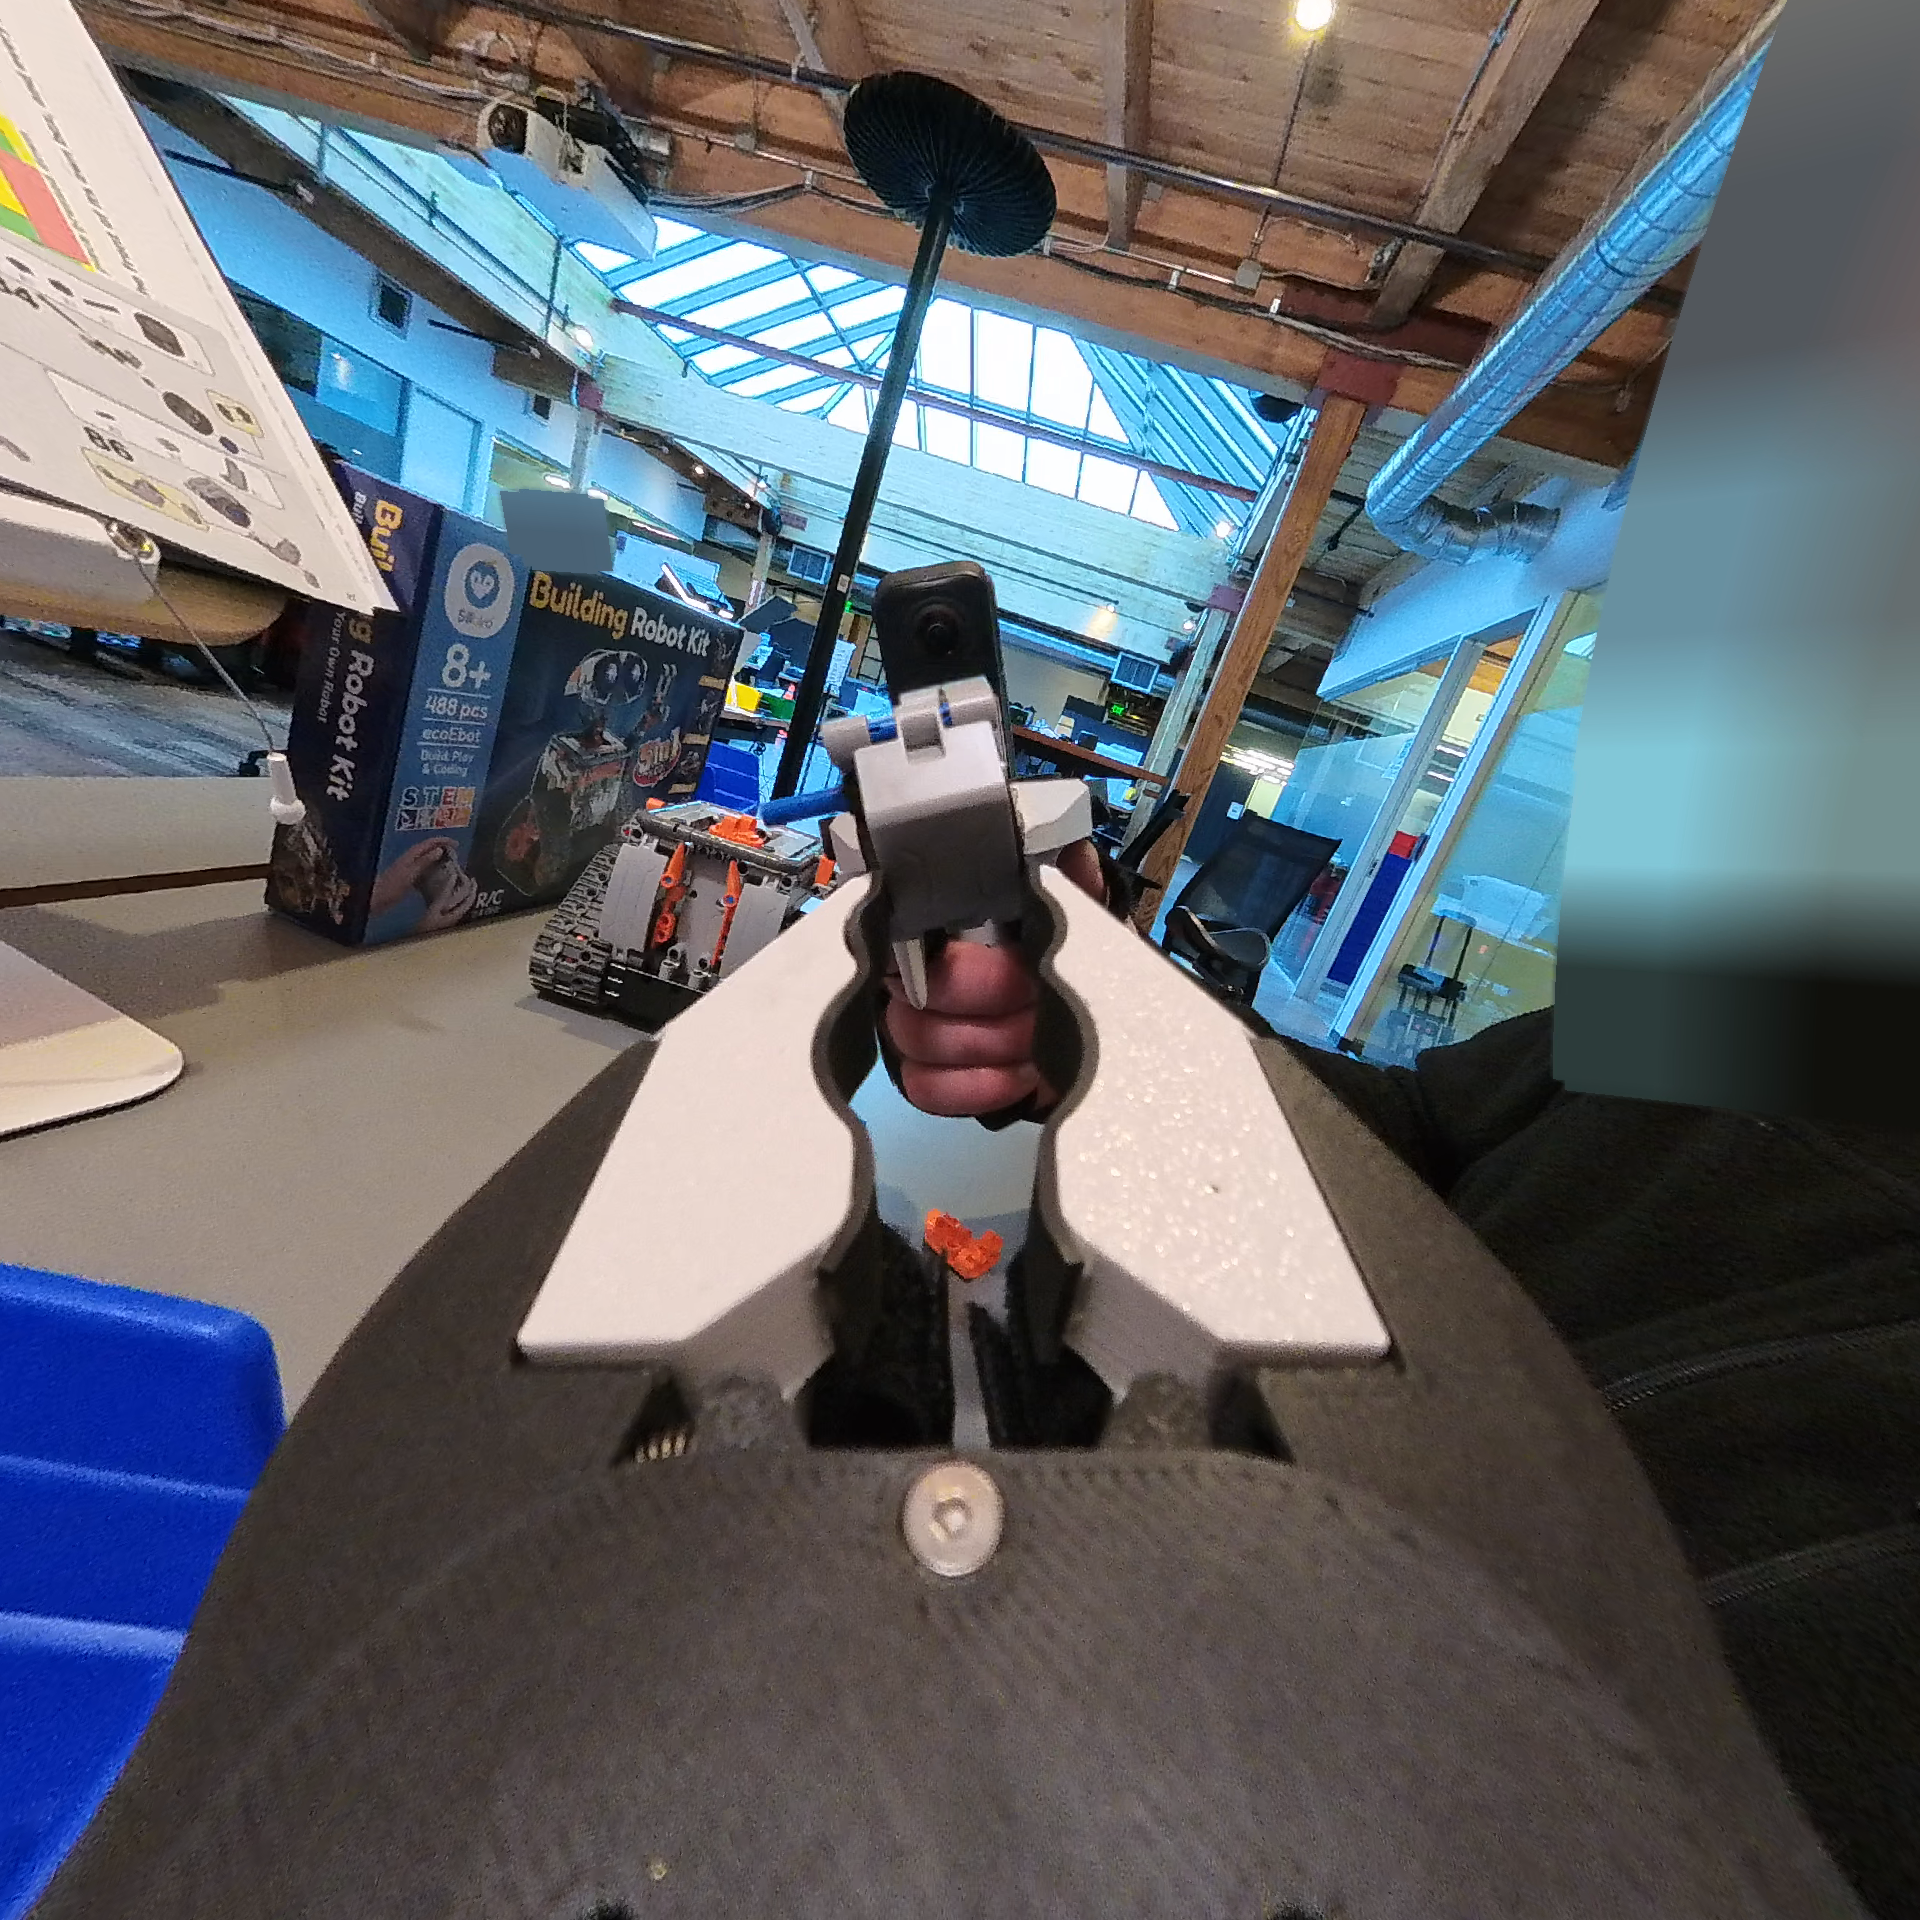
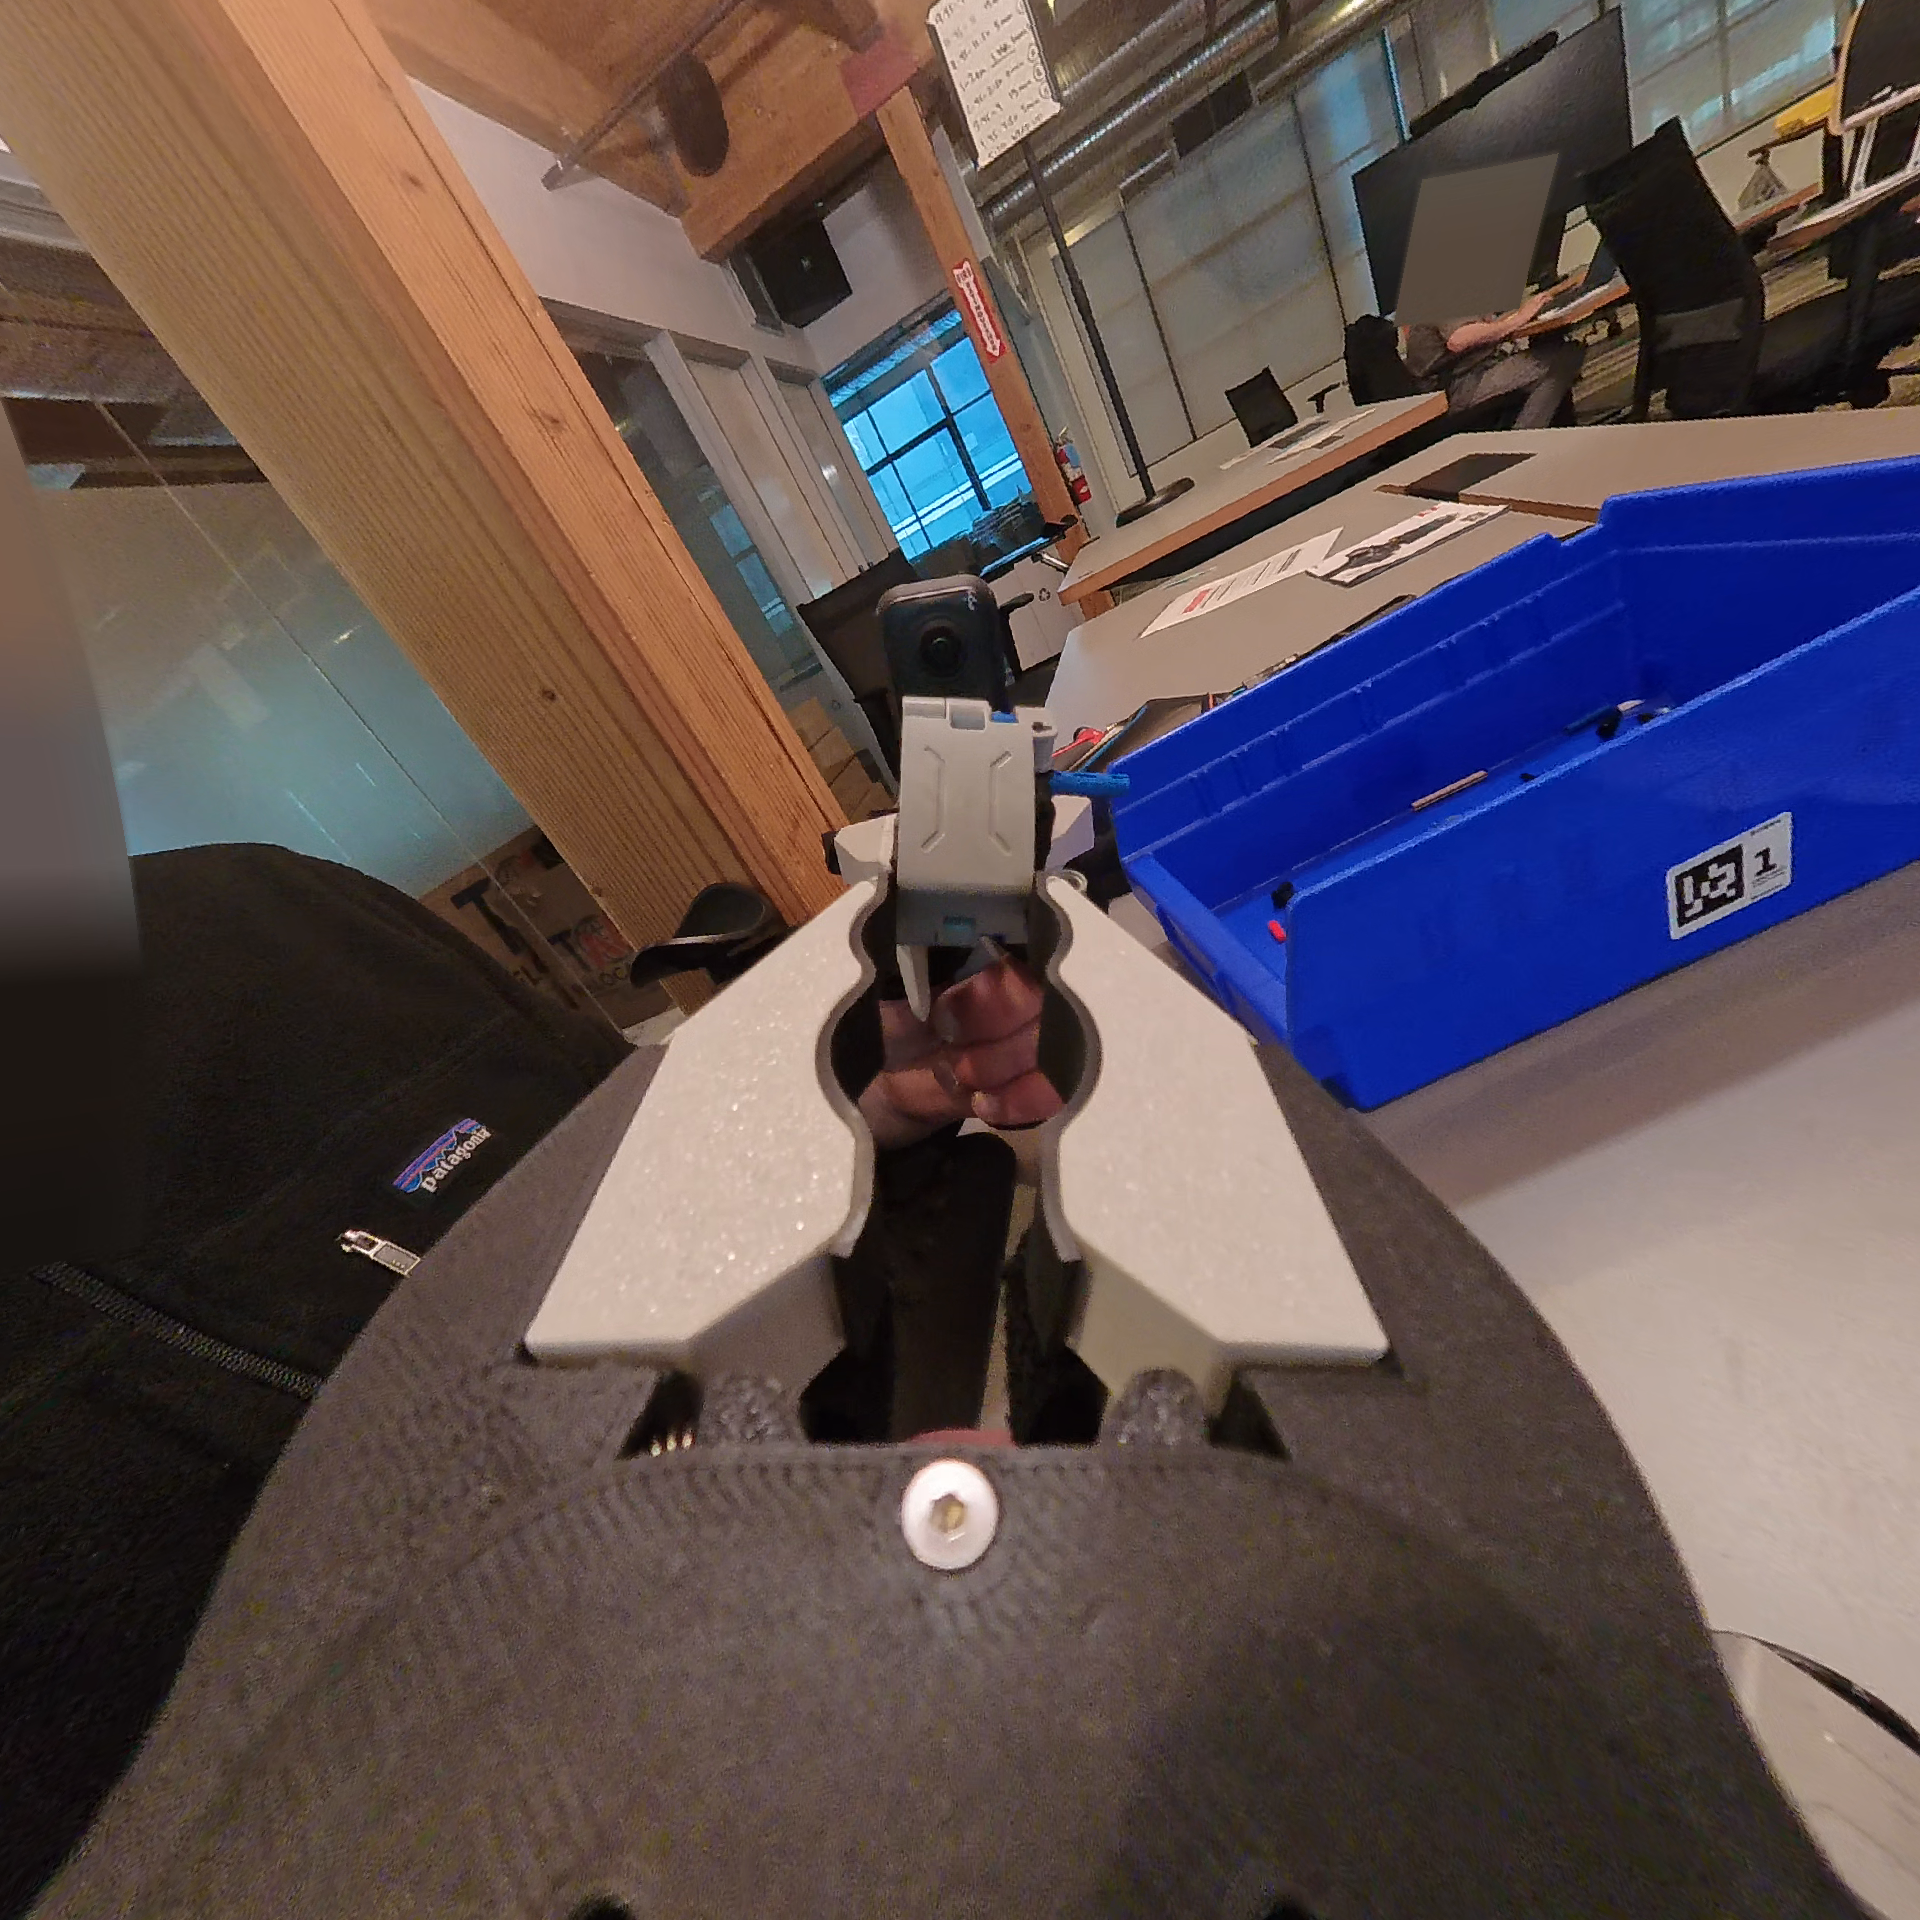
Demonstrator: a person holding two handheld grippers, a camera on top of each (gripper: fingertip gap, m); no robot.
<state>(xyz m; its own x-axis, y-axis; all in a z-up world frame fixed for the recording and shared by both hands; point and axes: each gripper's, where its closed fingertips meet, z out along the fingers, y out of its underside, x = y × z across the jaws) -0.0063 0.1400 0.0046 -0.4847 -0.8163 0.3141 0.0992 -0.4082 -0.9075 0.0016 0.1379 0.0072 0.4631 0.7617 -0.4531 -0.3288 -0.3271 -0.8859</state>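
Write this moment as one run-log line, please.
left gripper: orange piece between fingers, grip unclear | right gripper: fingers apart, empty, beside blue bin | grippers face each other

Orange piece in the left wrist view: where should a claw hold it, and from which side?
Likely across its short width, from straight above: the orange piece lies flat on the table, nothing touching it, seen through the open left claw.

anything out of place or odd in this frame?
One thing: a small orange piece sits alone, seen through the gap of the left gripper, apart from the tracked robot model and the blue bin. What it rests on is unclear. Nothing else stands out.
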